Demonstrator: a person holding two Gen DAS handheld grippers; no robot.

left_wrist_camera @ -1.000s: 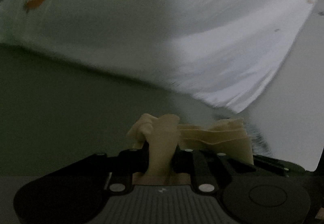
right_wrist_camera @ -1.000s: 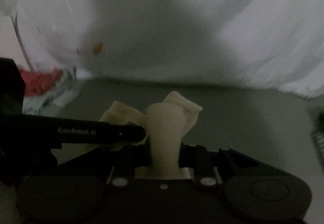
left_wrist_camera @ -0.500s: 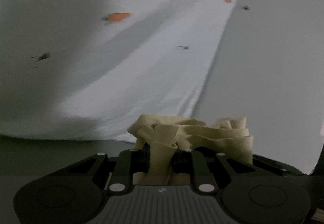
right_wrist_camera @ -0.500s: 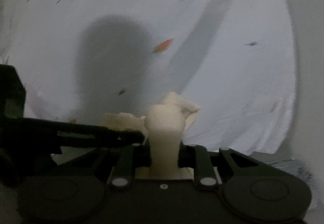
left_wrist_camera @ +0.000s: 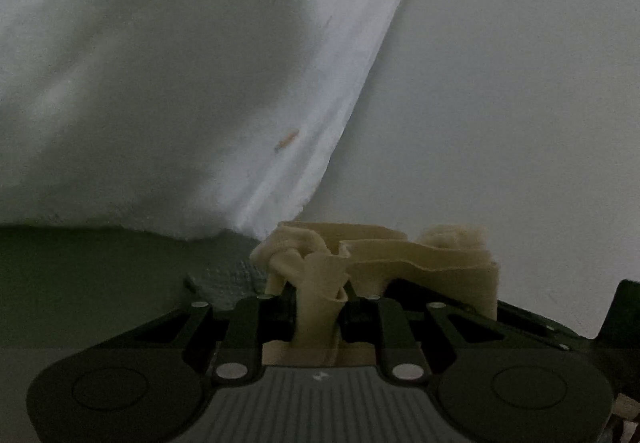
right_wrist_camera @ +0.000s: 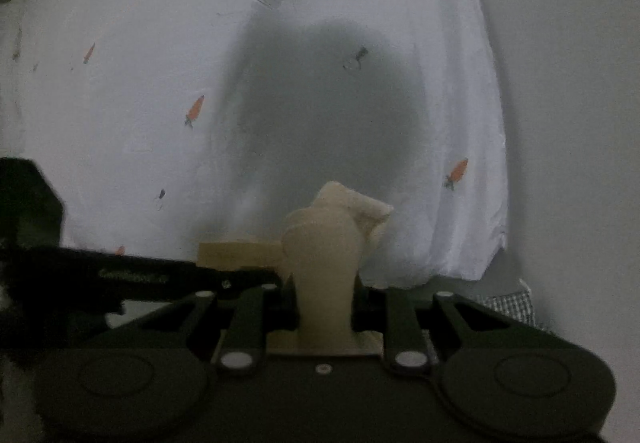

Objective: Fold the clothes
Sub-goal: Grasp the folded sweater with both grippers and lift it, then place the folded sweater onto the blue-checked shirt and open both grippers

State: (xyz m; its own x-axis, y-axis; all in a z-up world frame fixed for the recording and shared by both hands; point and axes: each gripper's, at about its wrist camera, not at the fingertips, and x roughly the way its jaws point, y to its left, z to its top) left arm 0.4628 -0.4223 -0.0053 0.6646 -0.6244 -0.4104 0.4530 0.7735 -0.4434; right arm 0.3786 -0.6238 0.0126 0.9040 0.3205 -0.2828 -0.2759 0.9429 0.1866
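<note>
1. The left gripper (left_wrist_camera: 318, 283) is pressed together on a bunched fold of cream cloth (left_wrist_camera: 420, 257), which rises between its 2 black fingers and spreads to the right in stacked layers.
2. The right gripper (right_wrist_camera: 324, 275) is likewise clamped on the same cream cloth (right_wrist_camera: 320, 243), a thick gathered column standing upright between its fingers.
3. In the right wrist view, the left gripper's dark body (right_wrist_camera: 132, 275) reaches in from the left, just beside the right one, its tip touching the cloth.
4. Beyond both tools lies a white garment (right_wrist_camera: 360, 23) printed with small orange carrots (right_wrist_camera: 195, 110), spread over a pale surface (left_wrist_camera: 520, 103); its straight edge runs diagonally in the left wrist view.
5. The grippers' shadow (right_wrist_camera: 320, 103) falls on the white garment.
6. A patch of checked fabric (right_wrist_camera: 510, 303) shows at the right edge.
</note>
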